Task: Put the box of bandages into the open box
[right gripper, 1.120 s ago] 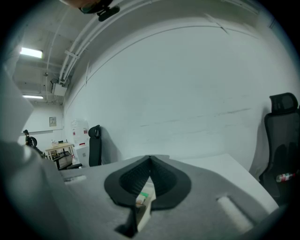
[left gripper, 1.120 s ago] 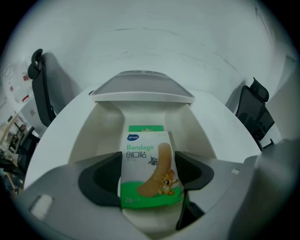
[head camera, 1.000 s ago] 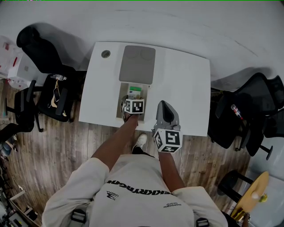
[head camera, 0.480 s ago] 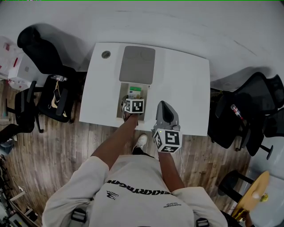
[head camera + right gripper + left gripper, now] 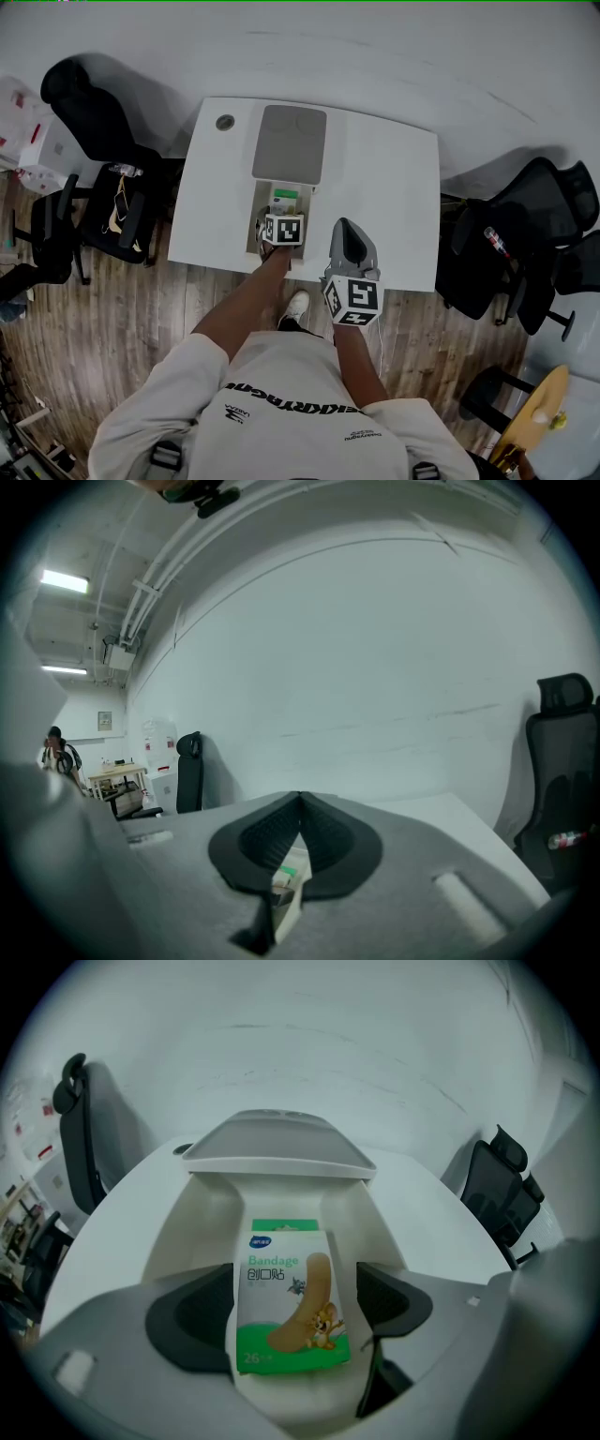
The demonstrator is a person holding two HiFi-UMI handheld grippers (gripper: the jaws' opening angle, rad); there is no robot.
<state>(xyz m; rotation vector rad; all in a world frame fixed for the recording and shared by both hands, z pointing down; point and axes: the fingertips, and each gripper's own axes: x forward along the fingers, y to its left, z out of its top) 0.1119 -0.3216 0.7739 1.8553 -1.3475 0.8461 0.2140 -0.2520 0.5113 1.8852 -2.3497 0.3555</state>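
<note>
**Two grippers, one bandage box lying in the open box**

At the centre of the head view, the left gripper (image 5: 281, 223) tilts down over the open box (image 5: 211, 1218) on the white table (image 5: 384, 187). Its jaws have just been opening and stand wide apart. The bandage box (image 5: 289, 1302) lies flat inside between them, clear of both pads. Just to the right, the right gripper (image 5: 300, 801) hovers with its jaws closed together on nothing.

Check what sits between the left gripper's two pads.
The bandage box, lying in the open box. The left gripper's jaws have just been opening and stand wide around it. The left gripper view shows it.
</note>
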